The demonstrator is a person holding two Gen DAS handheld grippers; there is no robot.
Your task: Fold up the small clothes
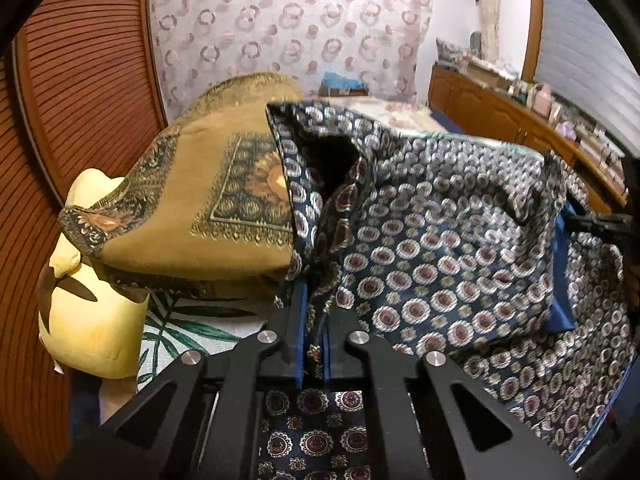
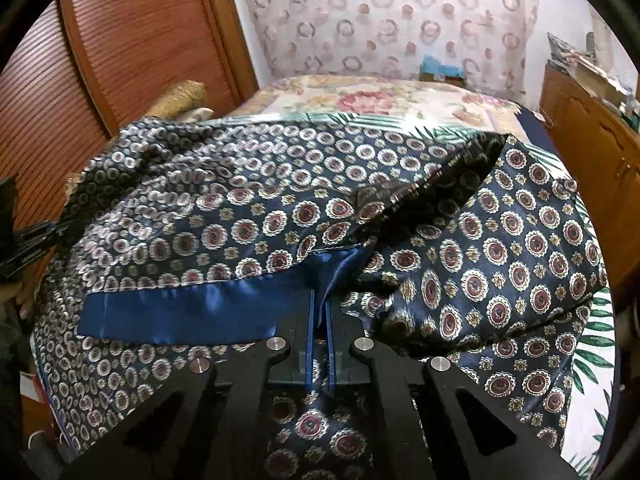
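Observation:
A navy silky garment (image 1: 440,232) with red and white medallions is held up above the bed between both grippers. My left gripper (image 1: 314,308) is shut on one edge of it. My right gripper (image 2: 320,300) is shut on its plain blue hem band (image 2: 192,308). The garment (image 2: 500,248) drapes across the right wrist view and hangs below both grippers. The right gripper shows at the right edge of the left wrist view (image 1: 608,220). The left gripper shows at the left edge of the right wrist view (image 2: 28,236).
A bed with a leaf and flower print cover (image 2: 400,96) lies beneath. An ochre patterned cloth (image 1: 208,192) and a yellow pillow (image 1: 92,320) sit at the left. A wooden slatted door (image 2: 120,40) is left, a wooden cabinet (image 1: 500,112) right.

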